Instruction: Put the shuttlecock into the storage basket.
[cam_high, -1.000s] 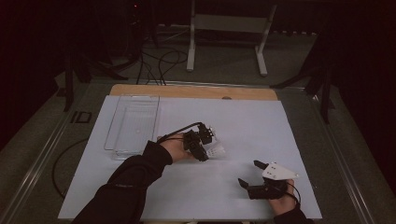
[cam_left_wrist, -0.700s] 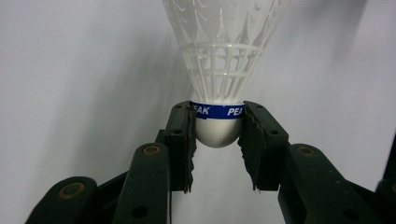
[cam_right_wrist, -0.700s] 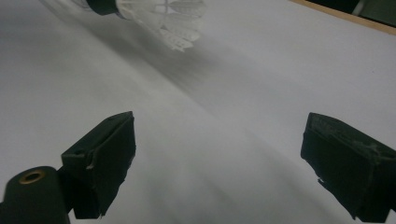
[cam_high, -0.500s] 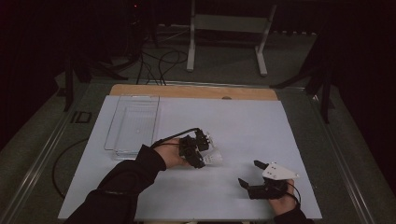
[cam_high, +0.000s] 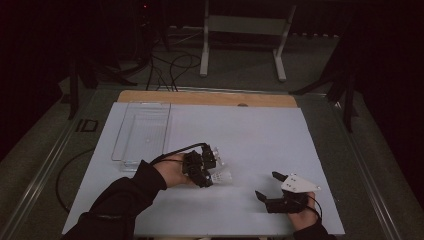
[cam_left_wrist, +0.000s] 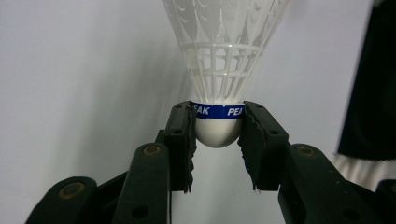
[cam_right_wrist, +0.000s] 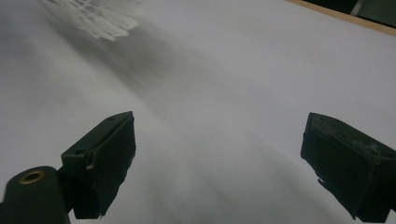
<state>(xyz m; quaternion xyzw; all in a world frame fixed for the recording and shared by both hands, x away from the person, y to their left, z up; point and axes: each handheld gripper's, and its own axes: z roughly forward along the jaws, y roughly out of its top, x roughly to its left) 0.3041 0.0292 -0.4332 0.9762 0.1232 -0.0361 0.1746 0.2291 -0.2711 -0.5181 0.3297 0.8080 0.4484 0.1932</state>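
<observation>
I'm pinching the shuttlecock (cam_left_wrist: 219, 70) by its cork in the left hand-held gripper (cam_left_wrist: 217, 135), sparing the skirt; right hand-held gripper (cam_right_wrist: 217, 154) is resting spread.

The left gripper (cam_high: 214, 169) is held over the middle of the table, carried by a left hand (cam_high: 172, 171) whose dark-sleeved forearm is stretched in from the lower left. Its two black jaws are closed, with the pads (cam_left_wrist: 181, 140) pressed inward from either side. The right gripper (cam_high: 268, 186) is held low at the near right, its hand (cam_high: 302, 217) seen at the bottom edge. Its jaws are spread wide apart.
</observation>
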